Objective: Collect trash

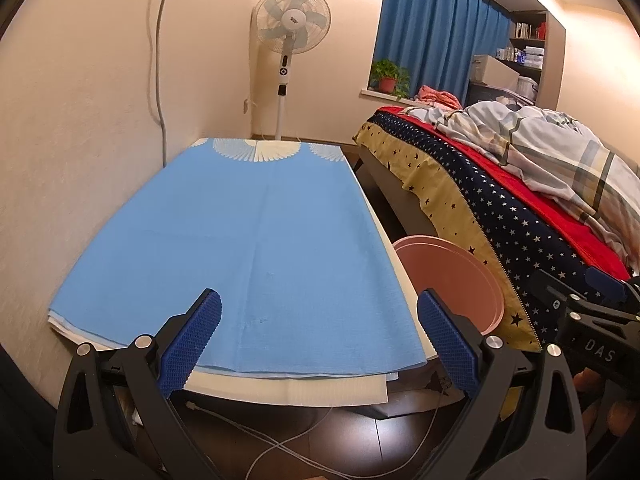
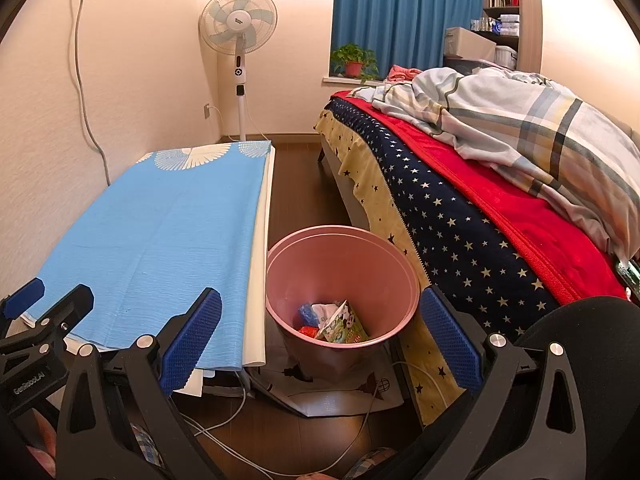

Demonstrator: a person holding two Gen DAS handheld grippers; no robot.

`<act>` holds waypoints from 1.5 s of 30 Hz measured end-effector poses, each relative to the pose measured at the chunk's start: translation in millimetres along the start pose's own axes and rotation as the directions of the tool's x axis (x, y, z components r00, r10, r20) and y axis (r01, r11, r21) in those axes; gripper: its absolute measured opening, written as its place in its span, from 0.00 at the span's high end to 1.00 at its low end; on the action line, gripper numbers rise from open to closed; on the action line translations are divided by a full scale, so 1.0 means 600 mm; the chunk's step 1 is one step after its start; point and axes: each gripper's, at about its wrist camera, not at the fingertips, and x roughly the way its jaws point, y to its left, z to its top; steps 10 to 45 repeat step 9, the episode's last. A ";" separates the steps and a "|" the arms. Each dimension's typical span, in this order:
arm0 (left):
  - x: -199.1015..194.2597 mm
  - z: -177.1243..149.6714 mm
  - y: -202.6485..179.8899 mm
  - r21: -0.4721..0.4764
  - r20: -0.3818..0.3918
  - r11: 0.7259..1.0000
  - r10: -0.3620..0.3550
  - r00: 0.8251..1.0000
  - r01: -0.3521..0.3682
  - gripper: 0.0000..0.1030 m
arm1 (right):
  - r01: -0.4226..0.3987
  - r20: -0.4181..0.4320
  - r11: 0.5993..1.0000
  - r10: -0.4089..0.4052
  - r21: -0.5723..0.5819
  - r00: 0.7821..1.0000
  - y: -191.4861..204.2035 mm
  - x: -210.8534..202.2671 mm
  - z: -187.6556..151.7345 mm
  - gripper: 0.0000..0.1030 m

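A pink bin [image 2: 340, 264] stands on the floor between the table and the bed; its rim [image 1: 460, 272] also shows in the left wrist view. Inside it lie a green printed wrapper [image 2: 344, 326], a blue scrap [image 2: 307, 312], white crumpled paper [image 2: 326, 309] and a red piece [image 2: 307, 331]. My right gripper [image 2: 320, 334] is open above the bin's near side, nothing between its blue pads. My left gripper [image 1: 320, 340] is open over the near edge of the blue cloth [image 1: 240, 240] on the table, holding nothing. No loose trash shows on the cloth.
A bed [image 2: 480, 184] with star-print sheet, red blanket and plaid quilt fills the right. A standing fan [image 2: 239, 32] is at the far wall. White cables [image 2: 224, 428] and a flat printed paper bag [image 2: 336, 392] lie on the dark floor. A black cushion [image 2: 588, 360] sits at near right.
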 end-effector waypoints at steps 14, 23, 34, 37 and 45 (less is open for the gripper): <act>0.007 0.002 0.002 -0.012 -0.015 1.000 0.006 1.000 -0.006 0.08 | 0.001 -0.001 1.000 -0.001 0.000 1.000 0.001 0.000 0.000 0.05; 0.007 0.002 0.002 -0.012 -0.015 1.000 0.006 1.000 -0.006 0.08 | 0.001 -0.001 1.000 -0.001 0.000 1.000 0.001 0.000 0.000 0.05; 0.007 0.002 0.002 -0.012 -0.015 1.000 0.006 1.000 -0.006 0.08 | 0.001 -0.001 1.000 -0.001 0.000 1.000 0.001 0.000 0.000 0.05; 0.007 0.002 0.002 -0.012 -0.015 1.000 0.006 1.000 -0.006 0.08 | 0.001 -0.001 1.000 -0.001 0.000 1.000 0.001 0.000 0.000 0.05; 0.007 0.002 0.002 -0.012 -0.015 1.000 0.006 1.000 -0.006 0.08 | 0.001 -0.001 1.000 -0.001 0.000 1.000 0.001 0.000 0.000 0.05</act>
